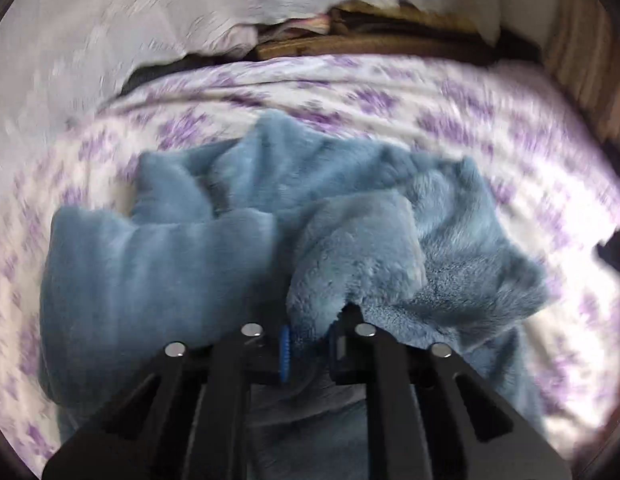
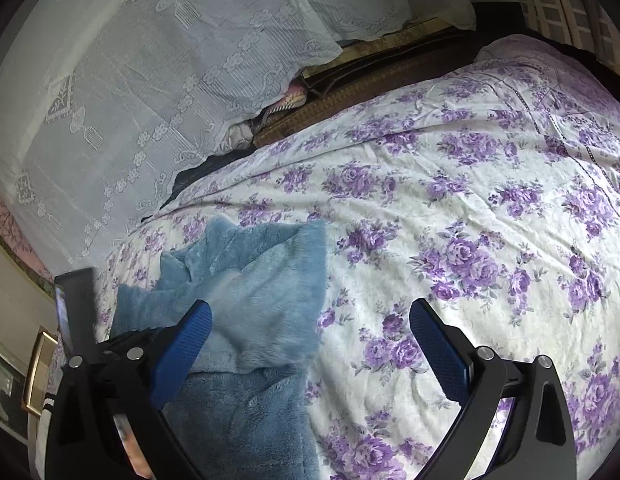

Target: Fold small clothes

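Observation:
A fluffy blue garment [image 1: 238, 216] lies crumpled on the floral bed sheet [image 1: 450, 104]. My left gripper [image 1: 310, 340] is shut on a fold of this blue garment and holds that flap up over the rest. The left wrist view is motion-blurred. In the right wrist view the blue garment [image 2: 254, 304] lies at the lower left. My right gripper [image 2: 310, 328] is open and empty, hovering over the garment's right edge and the floral bed sheet [image 2: 490, 208]. Its left finger [image 2: 186, 340] is above the fabric.
A white lace cover [image 2: 130, 80] drapes over a pile at the far left of the bed. A brown wooden bed frame [image 2: 370, 80] runs along the back. The other gripper's black body [image 2: 76, 304] shows at the left edge.

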